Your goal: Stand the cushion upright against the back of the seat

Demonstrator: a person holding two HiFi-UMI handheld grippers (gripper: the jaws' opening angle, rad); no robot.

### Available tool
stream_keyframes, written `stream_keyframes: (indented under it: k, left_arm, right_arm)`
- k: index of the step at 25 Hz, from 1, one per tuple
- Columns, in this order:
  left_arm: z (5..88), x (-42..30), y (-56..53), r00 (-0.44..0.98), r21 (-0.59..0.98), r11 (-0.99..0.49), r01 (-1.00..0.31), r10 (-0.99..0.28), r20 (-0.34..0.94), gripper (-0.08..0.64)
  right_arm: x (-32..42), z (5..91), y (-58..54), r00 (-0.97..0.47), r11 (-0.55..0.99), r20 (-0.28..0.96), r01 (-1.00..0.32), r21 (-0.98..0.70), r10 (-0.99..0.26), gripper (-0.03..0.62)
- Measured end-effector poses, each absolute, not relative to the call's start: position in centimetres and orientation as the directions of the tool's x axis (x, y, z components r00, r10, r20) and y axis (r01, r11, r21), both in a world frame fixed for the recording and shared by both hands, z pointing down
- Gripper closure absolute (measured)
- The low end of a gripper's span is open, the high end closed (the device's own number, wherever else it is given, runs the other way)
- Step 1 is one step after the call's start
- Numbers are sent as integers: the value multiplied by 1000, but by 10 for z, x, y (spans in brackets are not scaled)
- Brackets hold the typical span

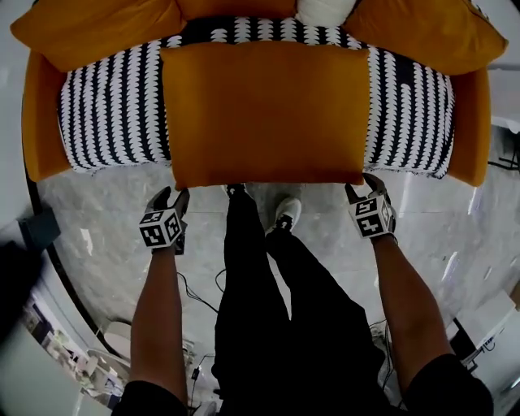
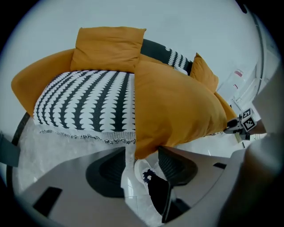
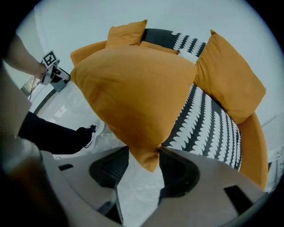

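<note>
An orange sofa arm (image 1: 41, 114) curves round the left end of the seat, and a black-and-white patterned cover (image 1: 114, 106) lies over the seat. An orange back cushion (image 1: 89, 24) leans at the far left corner.

The left gripper (image 1: 169, 193) hangs just off the front edge of the seat, pointing steeply down over the grey marble floor (image 1: 106, 211). In the left gripper view its jaws stand wide apart. The near left corner of the large orange cushion (image 1: 264, 114) pokes down between them, but the pads do not press on it.

That cushion lies flat across the middle of the seat, its near edge overhanging the front. It is not upright and sits apart from the back of the sofa. Below it are the person's black trousers (image 1: 252, 284) and a white shoe (image 1: 286, 213).

The right gripper (image 1: 364, 185) sits at the cushion's near right corner. In the right gripper view its jaws are also spread; the corner hangs between them, brushing one jaw, ungripped. A second orange back cushion (image 1: 422, 28) rests at the far right.
</note>
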State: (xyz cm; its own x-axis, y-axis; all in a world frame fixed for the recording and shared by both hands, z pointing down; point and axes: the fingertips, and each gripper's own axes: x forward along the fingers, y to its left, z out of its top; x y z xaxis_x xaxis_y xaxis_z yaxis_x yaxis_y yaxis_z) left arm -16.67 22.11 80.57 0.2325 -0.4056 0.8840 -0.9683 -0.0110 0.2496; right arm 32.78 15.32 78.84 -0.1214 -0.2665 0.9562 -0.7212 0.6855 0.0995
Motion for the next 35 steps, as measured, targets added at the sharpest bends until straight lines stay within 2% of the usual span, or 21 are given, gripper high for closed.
stream_keyframes:
  k: [4,5,6,7,9,14,20,26,35]
  left_arm:
    - [817,-157,212,295,307,-28,-951,-376,879,330]
    - [817,-153,210,319,327,-41,-944,-371,872,359]
    - [814,-149,207,338,339,-63,-938,-367,867,427]
    - [811,-145,205,349,340,-90,-936,-363,864,463]
    - [804,-140,199,354,329,-132,-935,-359,863,502]
    - [776,-148,189,353,321,-147,-936,-383,854,514]
    - [717,-149,166,352,330,-131,-935,-467,811,517]
    - [664,-157,124,359,319,-167,-933,-490,794,517]
    - [593,-166,47,406,306,-276,-911,-480,778,518]
  right_arm:
    - [327,794,148,-83,673,966,-732,107,-245,390]
    - [325,793,148,-86,668,967,-737,100,-240,412]
    - [323,791,147,-92,662,967,-744,91,-237,442]
    - [322,789,146,-99,657,967,-750,83,-235,464]
    - [321,782,144,-107,644,968,-762,68,-229,489]
    - [310,751,133,-135,584,959,-811,38,-249,511]
    - [307,697,106,-188,471,918,-882,-1,-350,520]
    - [300,653,75,-168,412,899,-911,16,-405,519]
    - [299,594,12,-101,200,870,-980,-3,-482,525]
